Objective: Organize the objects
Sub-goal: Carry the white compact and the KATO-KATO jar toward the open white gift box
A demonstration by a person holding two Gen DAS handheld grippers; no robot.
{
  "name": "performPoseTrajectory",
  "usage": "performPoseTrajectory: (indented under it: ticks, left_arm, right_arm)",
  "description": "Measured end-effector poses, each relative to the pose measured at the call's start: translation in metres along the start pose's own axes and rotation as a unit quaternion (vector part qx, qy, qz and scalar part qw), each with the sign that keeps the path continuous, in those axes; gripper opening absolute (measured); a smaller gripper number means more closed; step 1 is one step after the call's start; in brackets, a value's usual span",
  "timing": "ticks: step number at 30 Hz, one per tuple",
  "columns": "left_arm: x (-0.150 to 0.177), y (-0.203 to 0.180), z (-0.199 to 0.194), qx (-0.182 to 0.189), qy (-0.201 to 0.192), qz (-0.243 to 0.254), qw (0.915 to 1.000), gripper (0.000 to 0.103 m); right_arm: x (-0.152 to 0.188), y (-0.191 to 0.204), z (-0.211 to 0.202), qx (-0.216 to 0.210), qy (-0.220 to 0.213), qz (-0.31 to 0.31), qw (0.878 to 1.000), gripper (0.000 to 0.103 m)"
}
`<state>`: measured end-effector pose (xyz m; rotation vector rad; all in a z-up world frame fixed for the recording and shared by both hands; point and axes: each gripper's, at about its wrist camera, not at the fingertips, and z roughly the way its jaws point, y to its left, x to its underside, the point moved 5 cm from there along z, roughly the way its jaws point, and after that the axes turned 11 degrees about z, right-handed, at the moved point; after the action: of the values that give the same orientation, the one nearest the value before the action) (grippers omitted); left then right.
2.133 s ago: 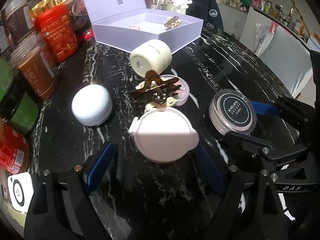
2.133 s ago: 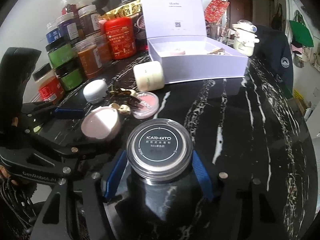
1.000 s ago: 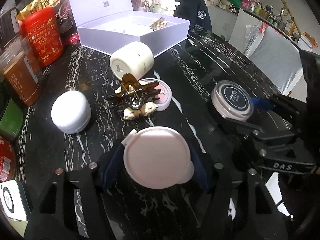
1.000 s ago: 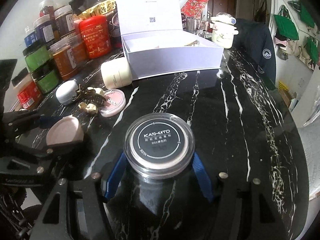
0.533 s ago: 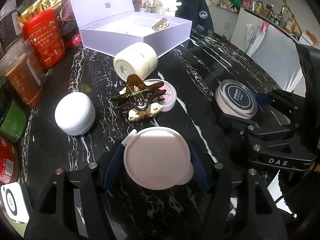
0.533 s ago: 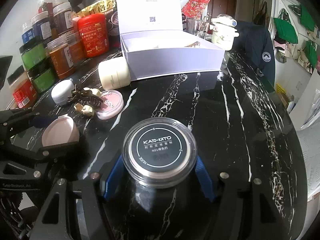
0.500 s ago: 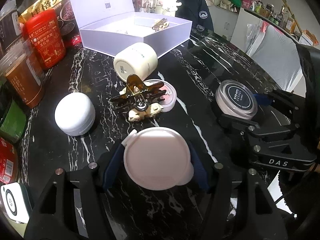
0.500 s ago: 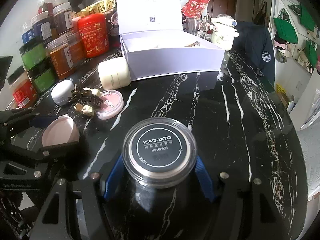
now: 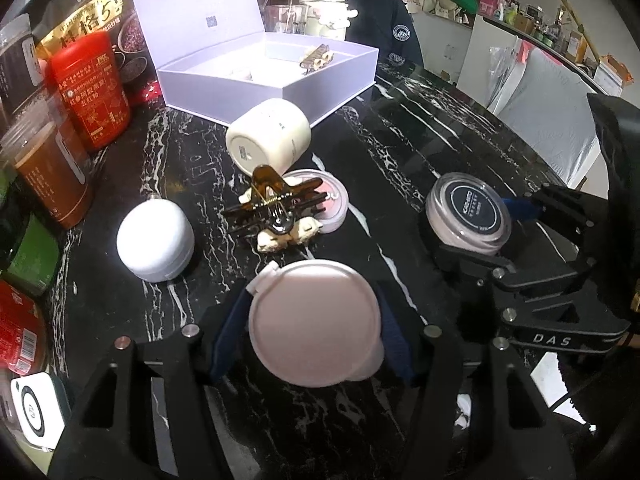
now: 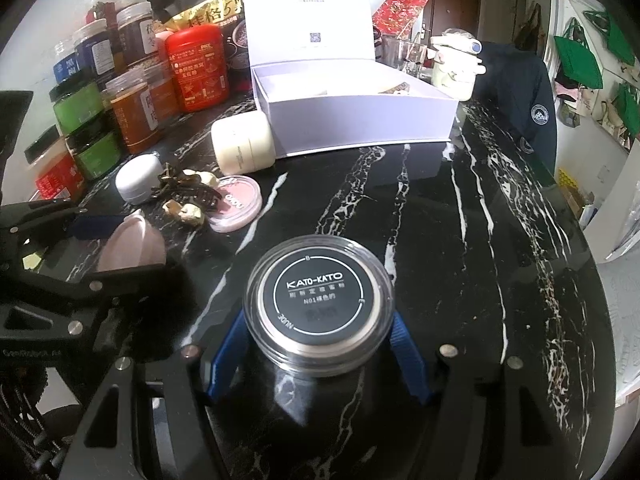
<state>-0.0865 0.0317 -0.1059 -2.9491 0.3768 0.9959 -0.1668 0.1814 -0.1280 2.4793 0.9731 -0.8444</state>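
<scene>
Pink compact (image 9: 316, 322): sits between the blue pads of the left gripper (image 9: 316, 332), both pads against its sides; the jaws are closing on it.
Left gripper: pointing steeply down at the black marble bench (image 9: 400, 148), gripping the pink compact.
Powder jar (image 10: 318, 306): clear, with a black "KATO-KATO" lid, clamped between the blue pads of the right gripper (image 10: 318, 344).
Right gripper: closed on the powder jar, angled down, off to the right of the left gripper.
Hair claw (image 9: 276, 204): brown, just ahead of the left gripper, lying partly over a round blush pan (image 9: 334, 206).
White domed jar (image 9: 154, 240): ahead and left of the left gripper, standing alone.
Cream jar (image 9: 268, 142): on its side, further ahead, just before the box.
Lavender box (image 9: 264, 68): open, lid raised, well ahead of both grippers; a small clip (image 9: 316, 56) lies inside.
Food jars (image 10: 132, 116): crowded along the far left of the bench.
</scene>
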Motion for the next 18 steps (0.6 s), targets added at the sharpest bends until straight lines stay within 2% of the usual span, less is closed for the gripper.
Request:
performPoseTrajectory:
  ticks: [9,18]
  left_arm:
    - [0.000,-0.002,-0.007,0.005,-0.002,0.001,1.0000,0.060]
    - [-0.009,-0.004,-0.025,0.005,-0.022,0.009,0.9997,0.060]
  right_arm:
    - [-0.003,0.005,-0.015,0.000,-0.014,-0.010,1.000,0.069]
    - [-0.010,0.009,-0.028,-0.001,-0.027,-0.021,0.999,0.069]
